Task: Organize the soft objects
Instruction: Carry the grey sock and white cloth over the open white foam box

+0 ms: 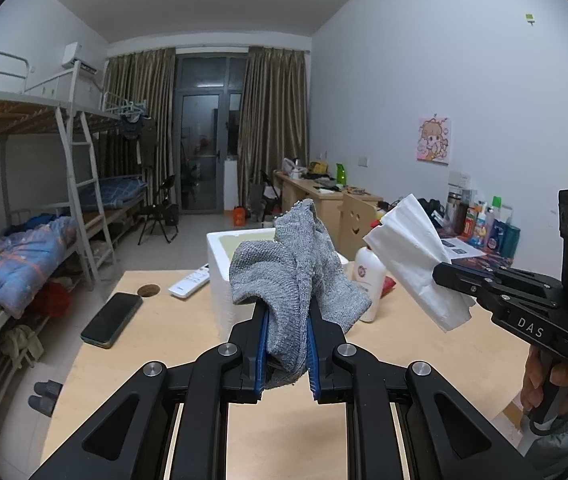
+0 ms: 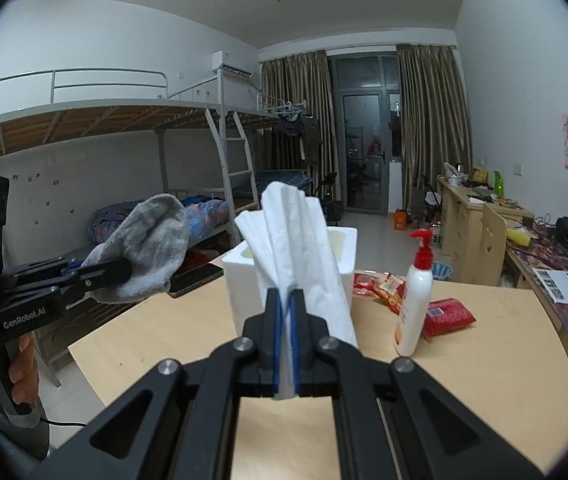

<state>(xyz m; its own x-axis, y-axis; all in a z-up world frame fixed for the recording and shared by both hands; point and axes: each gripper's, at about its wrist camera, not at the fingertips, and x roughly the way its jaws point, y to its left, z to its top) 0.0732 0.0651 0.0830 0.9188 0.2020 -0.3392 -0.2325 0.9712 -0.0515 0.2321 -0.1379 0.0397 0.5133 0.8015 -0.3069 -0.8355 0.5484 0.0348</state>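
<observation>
My left gripper [image 1: 287, 312] is shut on a grey knitted sock [image 1: 296, 276] and holds it in the air above the wooden table [image 1: 424, 344]. My right gripper [image 2: 286, 300] is shut on a folded white tissue [image 2: 296, 236], also held above the table. Each gripper shows in the other's view: the right one with the tissue [image 1: 416, 256] at the right, the left one with the sock [image 2: 143, 252] at the left. An open white foam box [image 1: 223, 280] stands on the table just behind both held objects; it also shows in the right wrist view [image 2: 243, 280].
On the table are a white lotion pump bottle [image 2: 416, 296], red snack packets [image 2: 448, 316], a black phone [image 1: 112, 319] and a white remote [image 1: 189, 281]. Bunk beds [image 1: 23, 240] stand at the left, cluttered desks [image 2: 544, 248] along the right wall.
</observation>
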